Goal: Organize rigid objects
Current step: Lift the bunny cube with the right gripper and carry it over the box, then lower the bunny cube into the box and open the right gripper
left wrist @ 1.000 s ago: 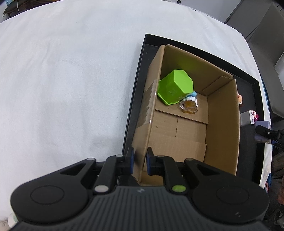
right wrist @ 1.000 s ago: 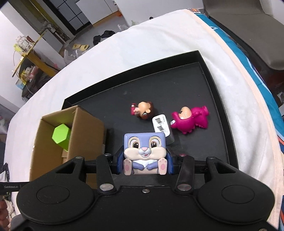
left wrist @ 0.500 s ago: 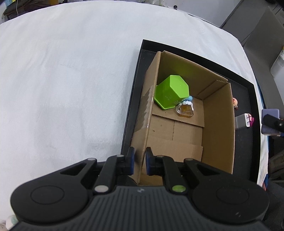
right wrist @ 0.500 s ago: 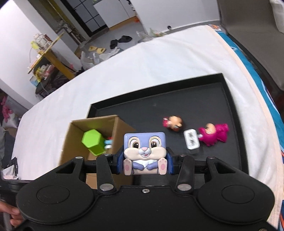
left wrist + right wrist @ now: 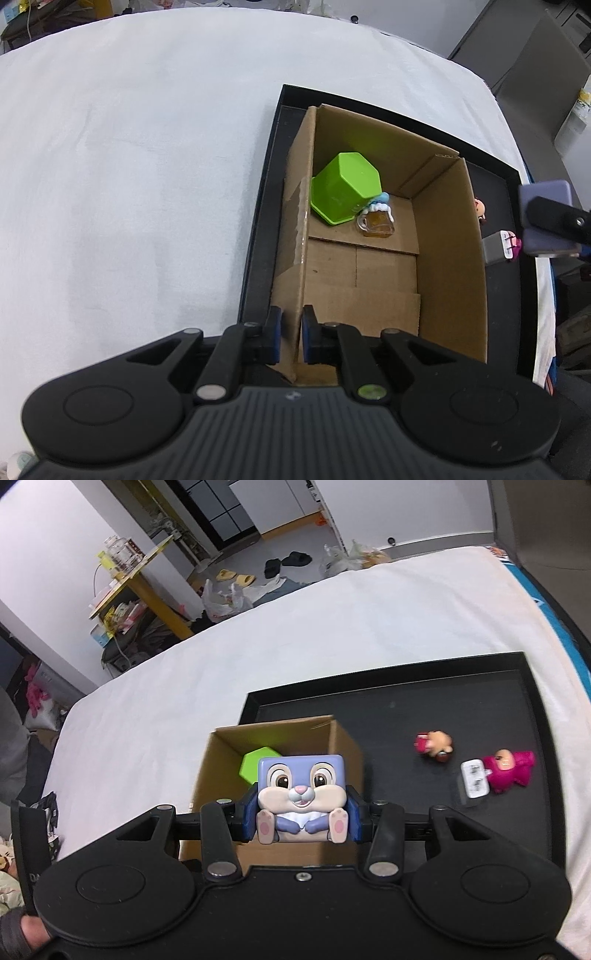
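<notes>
My left gripper (image 5: 291, 338) is shut on the near left wall of an open cardboard box (image 5: 447, 266) that stands in a black tray (image 5: 258, 229). In the box lie a green hexagonal cup (image 5: 345, 188) and a small amber mug toy (image 5: 376, 221). My right gripper (image 5: 301, 818) is shut on a purple cube bunny toy (image 5: 301, 786) and holds it above the box (image 5: 218, 771), near its right wall. The bunny and right gripper also show at the right edge of the left wrist view (image 5: 546, 218).
On the tray floor (image 5: 388, 716) right of the box lie a small brown figure (image 5: 436, 746), a white plug (image 5: 474, 781) and a pink figure (image 5: 511, 770). A white cloth (image 5: 129, 147) covers the table around the tray. Room clutter lies beyond the far edge.
My right gripper has risen and moved left with the bunny, from over the tray floor to above the box. My left gripper has kept its hold on the box wall.
</notes>
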Motion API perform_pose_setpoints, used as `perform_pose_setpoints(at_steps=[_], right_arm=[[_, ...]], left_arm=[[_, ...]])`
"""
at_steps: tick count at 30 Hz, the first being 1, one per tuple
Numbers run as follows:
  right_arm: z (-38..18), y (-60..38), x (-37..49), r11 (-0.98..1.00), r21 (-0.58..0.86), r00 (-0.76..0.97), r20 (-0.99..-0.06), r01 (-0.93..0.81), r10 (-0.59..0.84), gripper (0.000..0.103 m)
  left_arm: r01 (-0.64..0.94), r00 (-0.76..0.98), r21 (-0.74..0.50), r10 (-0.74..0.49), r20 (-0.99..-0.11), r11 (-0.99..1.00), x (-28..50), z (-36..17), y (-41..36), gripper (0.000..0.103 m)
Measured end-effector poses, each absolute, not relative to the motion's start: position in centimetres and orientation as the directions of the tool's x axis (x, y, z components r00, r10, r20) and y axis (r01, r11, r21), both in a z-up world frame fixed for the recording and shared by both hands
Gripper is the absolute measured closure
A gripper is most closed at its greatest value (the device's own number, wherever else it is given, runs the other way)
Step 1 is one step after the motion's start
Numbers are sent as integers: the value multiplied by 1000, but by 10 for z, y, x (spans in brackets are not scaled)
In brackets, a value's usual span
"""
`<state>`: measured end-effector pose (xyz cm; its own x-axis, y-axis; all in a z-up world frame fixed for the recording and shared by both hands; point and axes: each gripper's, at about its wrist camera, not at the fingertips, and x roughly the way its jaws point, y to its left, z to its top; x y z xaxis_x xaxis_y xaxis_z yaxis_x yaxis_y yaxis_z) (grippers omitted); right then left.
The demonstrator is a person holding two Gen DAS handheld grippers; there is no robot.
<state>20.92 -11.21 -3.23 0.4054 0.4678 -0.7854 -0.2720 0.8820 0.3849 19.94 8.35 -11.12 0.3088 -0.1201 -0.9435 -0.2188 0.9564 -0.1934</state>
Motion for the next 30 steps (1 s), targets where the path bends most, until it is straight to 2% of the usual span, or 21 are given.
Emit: perform_pose_setpoints(at_steps=[11,30], right_arm=[[-37,-68,206,867,389,367,-792,-313,488,59],[-87,-28,209,861,431,274,-823,-269,497,59]], left_arm=[[-228,317,-225,-147,-937,947,194,-113,88,93],[-238,320,-251,-168,-932,939,194,-115,92,93]])
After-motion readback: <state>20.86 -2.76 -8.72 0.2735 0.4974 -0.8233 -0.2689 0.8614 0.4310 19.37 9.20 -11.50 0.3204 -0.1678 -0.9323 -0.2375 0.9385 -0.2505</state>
